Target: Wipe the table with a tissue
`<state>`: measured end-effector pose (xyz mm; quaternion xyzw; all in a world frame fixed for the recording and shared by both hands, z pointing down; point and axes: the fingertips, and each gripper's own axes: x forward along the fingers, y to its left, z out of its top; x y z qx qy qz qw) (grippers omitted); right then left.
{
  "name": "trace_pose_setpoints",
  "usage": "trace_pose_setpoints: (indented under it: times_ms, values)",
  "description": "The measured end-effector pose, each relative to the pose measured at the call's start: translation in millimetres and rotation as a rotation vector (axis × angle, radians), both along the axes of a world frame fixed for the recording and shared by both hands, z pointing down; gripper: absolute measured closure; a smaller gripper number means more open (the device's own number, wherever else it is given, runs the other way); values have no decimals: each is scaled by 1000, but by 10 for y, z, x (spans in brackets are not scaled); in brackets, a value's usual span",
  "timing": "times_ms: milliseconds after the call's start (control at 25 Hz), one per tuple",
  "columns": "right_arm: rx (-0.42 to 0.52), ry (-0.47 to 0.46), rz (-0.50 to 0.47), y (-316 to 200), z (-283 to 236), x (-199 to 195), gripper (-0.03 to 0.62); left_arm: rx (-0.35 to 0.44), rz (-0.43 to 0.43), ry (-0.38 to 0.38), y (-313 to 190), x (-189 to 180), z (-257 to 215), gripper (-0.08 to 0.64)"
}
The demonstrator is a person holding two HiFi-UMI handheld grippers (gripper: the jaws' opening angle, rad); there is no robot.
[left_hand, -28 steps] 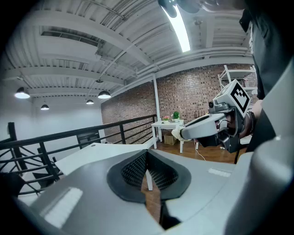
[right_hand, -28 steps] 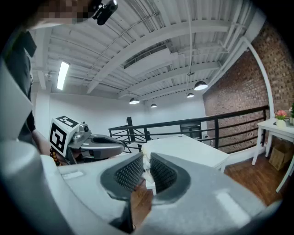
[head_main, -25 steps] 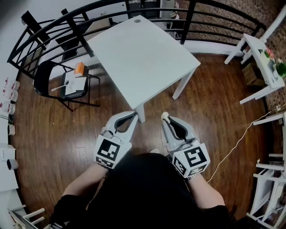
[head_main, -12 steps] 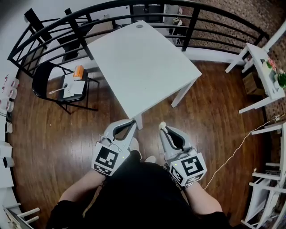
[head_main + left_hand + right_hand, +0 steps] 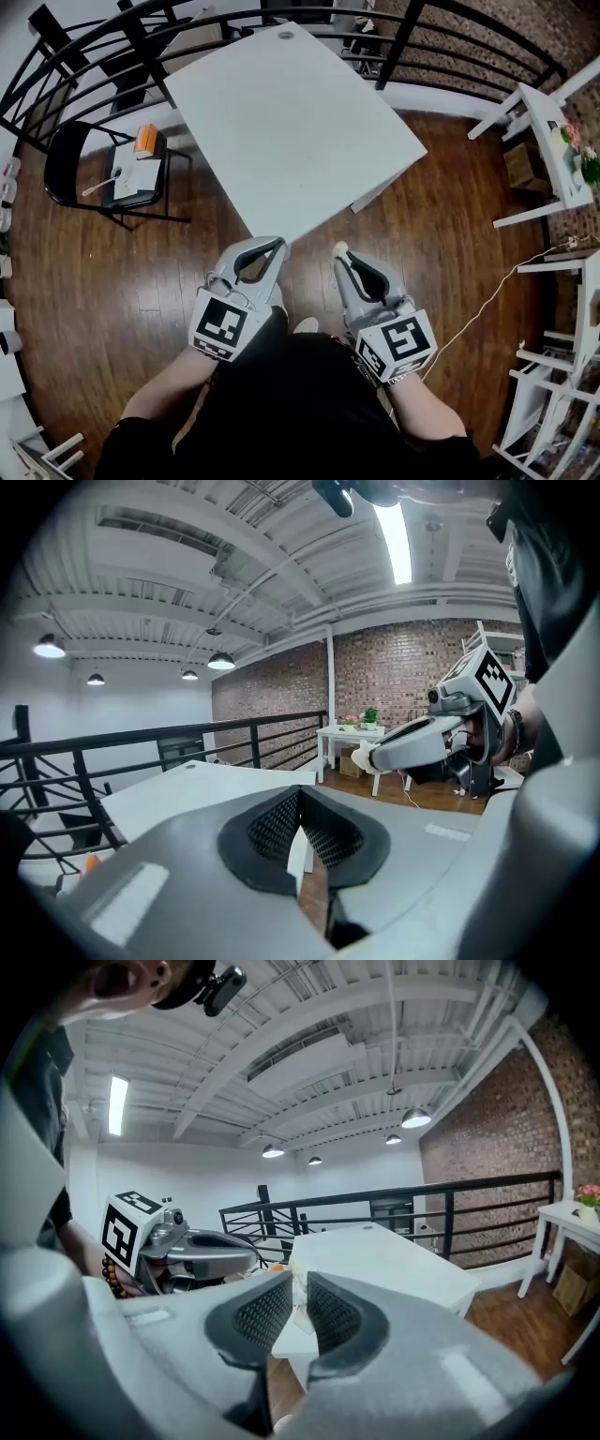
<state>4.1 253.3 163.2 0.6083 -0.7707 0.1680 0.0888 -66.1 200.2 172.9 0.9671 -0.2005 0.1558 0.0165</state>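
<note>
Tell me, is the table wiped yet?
Not yet. Done: the tissue is already picked up, pinched in the right gripper. In hand: both grippers hang over the floor, just short of the table corner; the left gripper is shut and empty. Left: the tissue hasn't touched the tabletop, so all the wiping remains.

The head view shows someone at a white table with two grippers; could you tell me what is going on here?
A person stands at the near corner of the white square table, holding a gripper in each hand. The right gripper has its jaws shut on a small wad of white tissue. The left gripper is shut and empty beside it. Both appear to be just short of the tabletop, so wiping has not begun.
</note>
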Motion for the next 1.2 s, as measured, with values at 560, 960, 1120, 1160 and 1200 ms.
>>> trace_pose_setpoints:
  times_ms: [560,960,1120,1160,1200]
  values:
    - [-57,86,43,-933,123,108,557,-42,15,-2,-859,-67,264,544]
    - [-72,96,-10,-1240,350,132,557,-42,1,-54,-1017,-10,386,545]
    - [-83,99,-76,-1377,531,167,557,-51,-50,-78,-1116,38,516,544]
    - [-87,102,-93,-1419,576,191,557,-52,-63,-88,-1138,57,550,543]
    - [-91,104,-110,-1464,624,218,557,-53,-76,-99,-1158,76,584,545]
